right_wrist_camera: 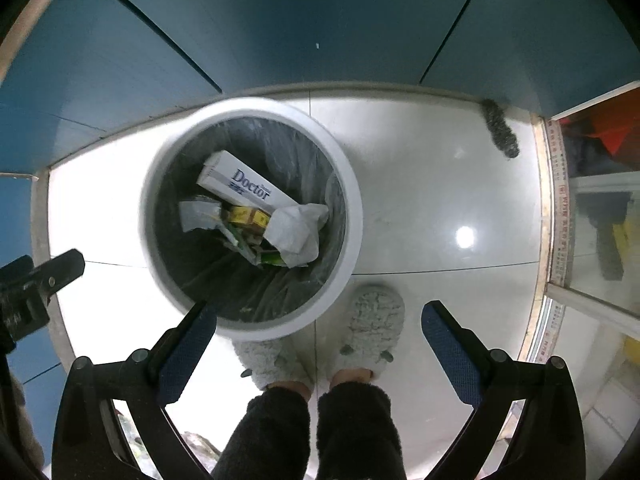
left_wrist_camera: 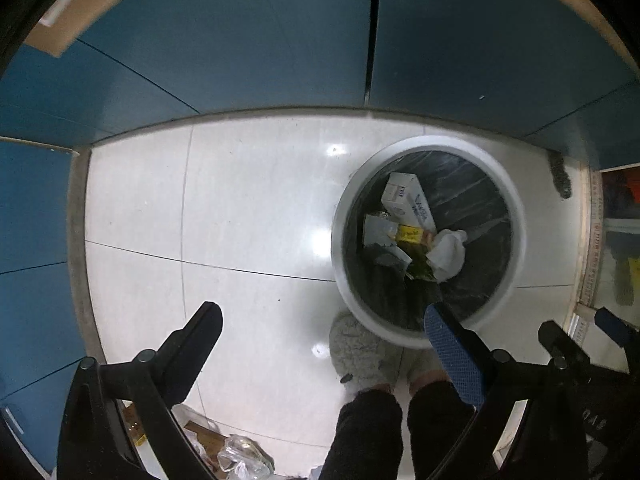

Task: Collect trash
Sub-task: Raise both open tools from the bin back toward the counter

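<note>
One white round bin (right_wrist_camera: 256,328), black-lined, is seen on the pale tiled floor (left_wrist_camera: 240,200). Inside are counted: one white "Doctor" box (right_wrist_camera: 248,188) at 12 o'clock, one yellow pack (right_wrist_camera: 246,216) at centre, one crumpled white tissue (right_wrist_camera: 298,232) at 3 o'clock, one grey wrapper (right_wrist_camera: 198,214) at 9 o'clock. Left gripper (left_wrist_camera: 320,320) and right gripper (right_wrist_camera: 316,316) are spread wide, nothing grasped. Two fluffy slippers (right_wrist_camera: 372,320) are noted at 6 o'clock of the bin.

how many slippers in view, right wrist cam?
2. The left slipper sits partly under the bin rim, so it is partly hidden; the right slipper is beside it, just right of the bin.
</note>
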`<action>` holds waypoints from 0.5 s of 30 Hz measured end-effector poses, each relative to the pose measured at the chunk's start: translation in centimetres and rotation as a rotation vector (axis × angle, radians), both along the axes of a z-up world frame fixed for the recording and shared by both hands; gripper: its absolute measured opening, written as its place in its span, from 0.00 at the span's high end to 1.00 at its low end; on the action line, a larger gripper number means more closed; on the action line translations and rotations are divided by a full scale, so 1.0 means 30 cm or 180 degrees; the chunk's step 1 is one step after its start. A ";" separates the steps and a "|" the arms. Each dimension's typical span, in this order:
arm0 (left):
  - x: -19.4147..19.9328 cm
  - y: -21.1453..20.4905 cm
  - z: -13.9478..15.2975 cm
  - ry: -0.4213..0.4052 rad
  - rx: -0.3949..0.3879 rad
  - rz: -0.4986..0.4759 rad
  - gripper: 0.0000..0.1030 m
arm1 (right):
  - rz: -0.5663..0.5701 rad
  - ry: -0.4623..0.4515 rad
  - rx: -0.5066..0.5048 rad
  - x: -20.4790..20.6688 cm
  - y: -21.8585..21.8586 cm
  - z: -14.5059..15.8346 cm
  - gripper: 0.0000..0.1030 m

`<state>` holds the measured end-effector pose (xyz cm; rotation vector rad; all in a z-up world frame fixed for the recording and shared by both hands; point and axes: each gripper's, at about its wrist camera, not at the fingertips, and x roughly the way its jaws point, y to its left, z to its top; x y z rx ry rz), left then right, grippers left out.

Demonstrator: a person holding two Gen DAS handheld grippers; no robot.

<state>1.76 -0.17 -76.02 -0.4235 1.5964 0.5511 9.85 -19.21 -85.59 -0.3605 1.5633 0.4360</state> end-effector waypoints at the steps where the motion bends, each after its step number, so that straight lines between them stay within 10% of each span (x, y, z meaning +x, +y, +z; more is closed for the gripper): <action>1: -0.010 -0.005 0.058 -0.0024 0.0006 0.0002 0.00 | -0.0001 -0.0017 0.0006 -0.003 -0.004 0.029 0.00; 15: -0.054 -0.085 0.847 -0.0486 0.0085 -0.0092 0.00 | 0.0050 -0.0292 0.0217 -0.094 -0.076 0.895 0.00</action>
